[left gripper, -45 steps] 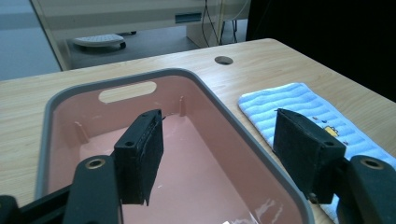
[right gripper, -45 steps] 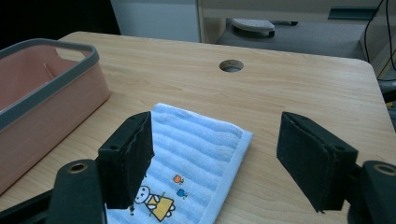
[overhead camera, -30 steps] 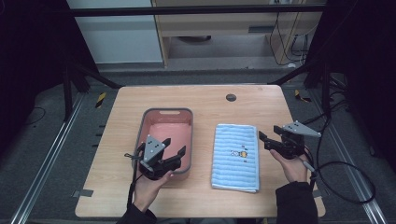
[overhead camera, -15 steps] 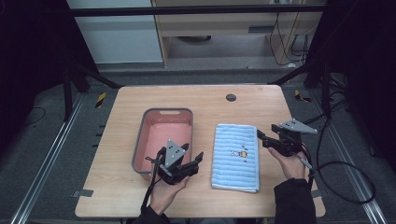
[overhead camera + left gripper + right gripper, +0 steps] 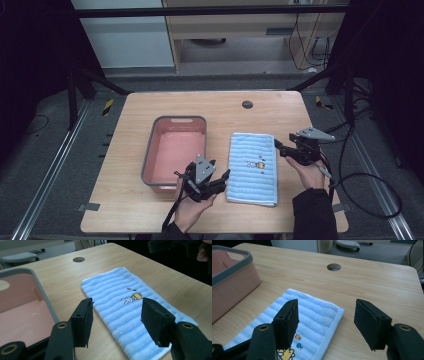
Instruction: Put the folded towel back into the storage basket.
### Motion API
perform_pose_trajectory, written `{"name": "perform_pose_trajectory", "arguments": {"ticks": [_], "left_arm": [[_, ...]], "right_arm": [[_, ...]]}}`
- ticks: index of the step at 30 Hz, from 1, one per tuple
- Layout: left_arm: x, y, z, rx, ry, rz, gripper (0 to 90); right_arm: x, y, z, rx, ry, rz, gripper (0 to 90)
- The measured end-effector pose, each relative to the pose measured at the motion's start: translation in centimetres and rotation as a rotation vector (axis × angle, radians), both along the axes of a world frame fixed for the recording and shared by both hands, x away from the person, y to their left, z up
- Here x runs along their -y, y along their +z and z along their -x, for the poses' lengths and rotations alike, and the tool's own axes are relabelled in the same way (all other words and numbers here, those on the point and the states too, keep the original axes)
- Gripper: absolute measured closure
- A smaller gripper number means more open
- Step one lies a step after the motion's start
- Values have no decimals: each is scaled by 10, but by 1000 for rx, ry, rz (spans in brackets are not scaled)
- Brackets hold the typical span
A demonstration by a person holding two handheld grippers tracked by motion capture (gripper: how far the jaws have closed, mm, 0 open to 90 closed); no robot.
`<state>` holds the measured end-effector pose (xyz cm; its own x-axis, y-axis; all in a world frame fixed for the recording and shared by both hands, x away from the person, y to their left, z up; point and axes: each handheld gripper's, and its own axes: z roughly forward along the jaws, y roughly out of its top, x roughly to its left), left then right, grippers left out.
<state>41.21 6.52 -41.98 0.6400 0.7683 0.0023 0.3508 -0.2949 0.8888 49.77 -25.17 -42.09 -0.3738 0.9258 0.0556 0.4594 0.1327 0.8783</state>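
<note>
high: above, fwd-down | claw cams: low, near | shared: towel

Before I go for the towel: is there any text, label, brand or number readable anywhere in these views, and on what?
No readable text in any view.
Blue striped towel: only a small embroidered picture, a white rabbit with a yellow shape and coloured dots, no letters.
Pink tub: no label or marking visible.
Table: bare wood with a round cable hole, no print.
Left claw and right claw: no markings legible.
</note>
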Motion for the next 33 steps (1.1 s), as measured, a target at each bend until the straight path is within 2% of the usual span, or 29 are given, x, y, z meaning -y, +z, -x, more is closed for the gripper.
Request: {"name": "perform_pose_trajectory", "arguments": {"ticks": [9, 12, 19, 25, 29, 33], "left_arm": [[18, -13, 1, -11, -26, -36, 450], [20, -19, -1, -28, -24, -41, 457], [23, -38, -5, -70, -17, -76, 470], [26, -49, -6, -78, -12, -109, 497], [29, -56, -8, -99, -15, -122, 512], [33, -64, -8, -103, -17, -140, 525]], "right_arm": [[-2, -14, -8, -37, 2, 20, 412], [-3, -16, -10, -48, 7, 5, 422], [-7, -25, -16, -65, 7, 38, 436], [-10, -34, -20, -73, 6, 38, 446], [-7, -44, -23, -99, -9, 42, 448], [-8, -52, -26, -123, -14, 57, 450]]}}
